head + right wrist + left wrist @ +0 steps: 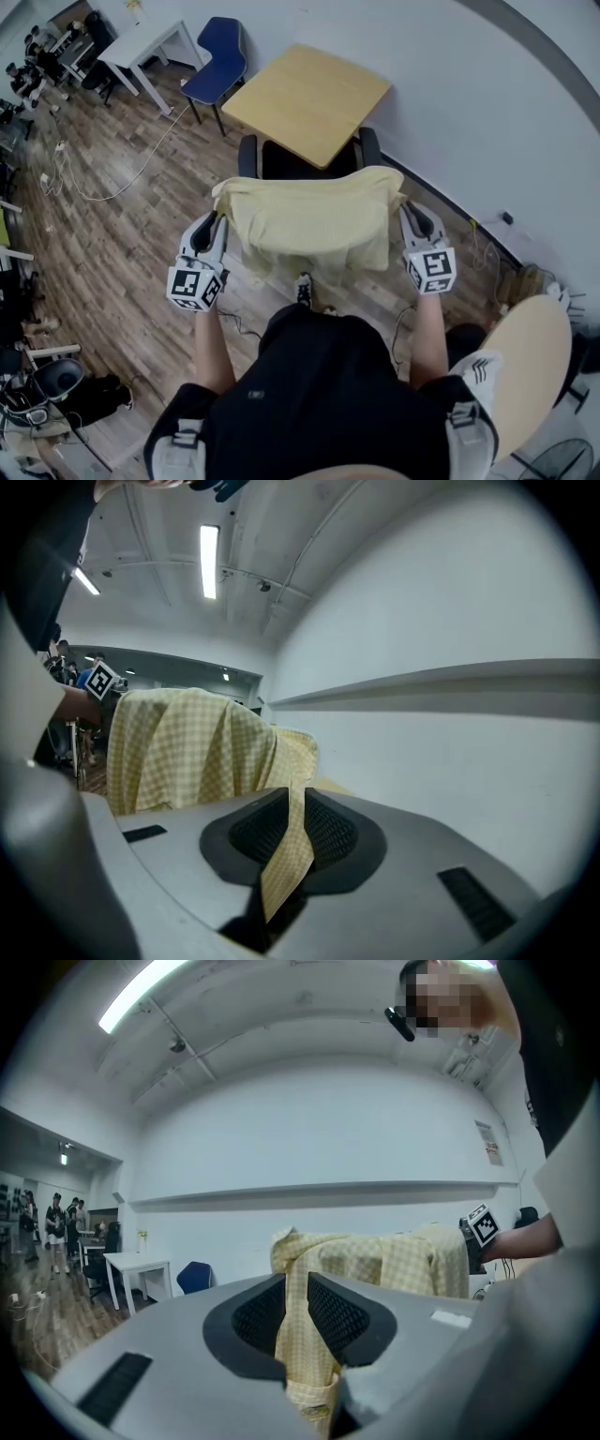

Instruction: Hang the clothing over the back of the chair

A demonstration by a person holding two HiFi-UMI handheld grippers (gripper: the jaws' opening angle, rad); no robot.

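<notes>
I have the pale yellow checked cloth garment [309, 220] stretched between my two tools. My left tool [217, 223] is clenched on its left corner. In the left gripper view a fold of the checked cloth runs up between the two black ribbed pads [337, 1314]. My right tool [406, 212] grasps the right corner the same way, a narrow strip of the cloth pinched between its pads [330, 829].

The garment spreads over the back of the black armchair [281, 161] and hangs down its near side. The back itself is hidden under it, so I cannot tell whether the cloth rests there or only on my tools.

Just beyond the armchair stands a light wooden square worktop [309, 98], and farther left a blue chair [217, 61] and a white table [141, 42] on the wood-plank floor [122, 234].

Each tool's cube carries black-and-white square markers [197, 286]. A small notice [488, 1143] on the white wall is too small to read.
</notes>
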